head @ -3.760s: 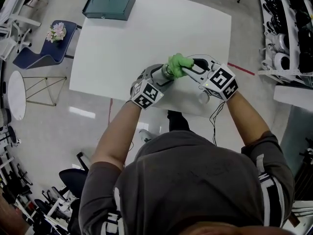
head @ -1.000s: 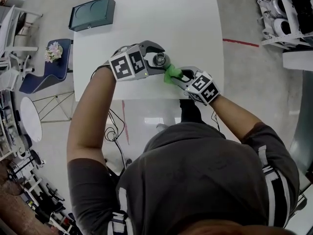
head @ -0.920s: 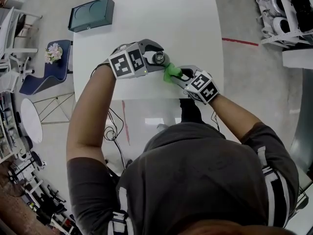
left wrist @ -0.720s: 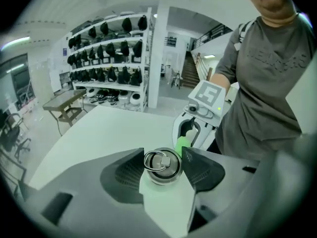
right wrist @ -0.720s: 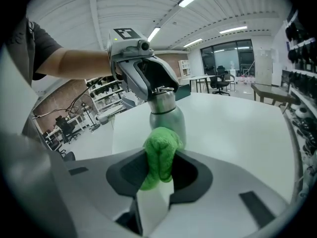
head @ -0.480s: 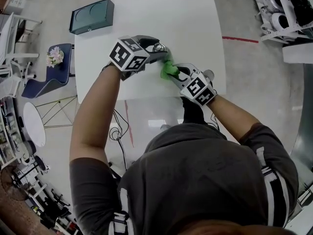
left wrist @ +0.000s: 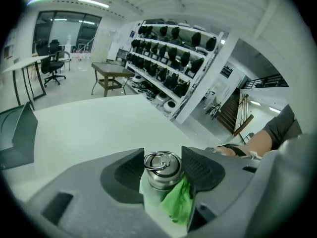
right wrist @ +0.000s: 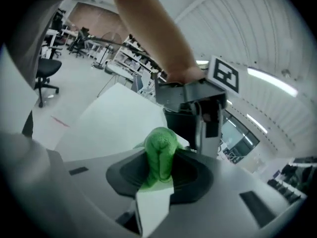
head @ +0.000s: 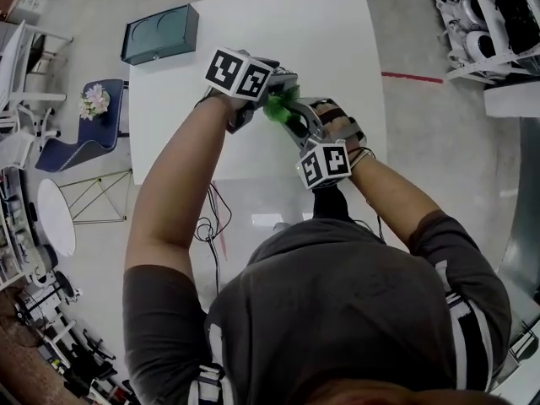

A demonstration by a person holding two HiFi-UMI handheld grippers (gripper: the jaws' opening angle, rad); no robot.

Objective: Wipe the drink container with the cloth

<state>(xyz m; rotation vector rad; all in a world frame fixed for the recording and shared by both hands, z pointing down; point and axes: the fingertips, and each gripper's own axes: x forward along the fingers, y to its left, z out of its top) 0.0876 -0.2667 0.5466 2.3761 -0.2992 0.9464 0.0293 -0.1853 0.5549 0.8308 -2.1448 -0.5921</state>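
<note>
A steel drink container (left wrist: 162,170) with a ring on its lid sits between the dark pads of my left gripper (left wrist: 162,158), which is shut on it. In the head view my left gripper (head: 278,87) is above the white table (head: 329,40), and the bottle is mostly hidden under it. My right gripper (right wrist: 159,168) is shut on a bunched green cloth (right wrist: 159,155). The cloth (head: 278,106) lies against the bottle's side (left wrist: 179,202), just below the lid. My right gripper (head: 295,121) comes in from the near right, close to the left one.
A dark green case (head: 159,34) lies on the table's far left corner. A blue chair with flowers (head: 89,112) and a round white table (head: 55,218) stand on the floor at the left. Shelves of gear (head: 489,15) line the right side.
Both grippers have shifted slightly away from me over the table. The left gripper has rolled so its marker cube faces up. The right gripper has turned, with the cloth still against the bottle.
</note>
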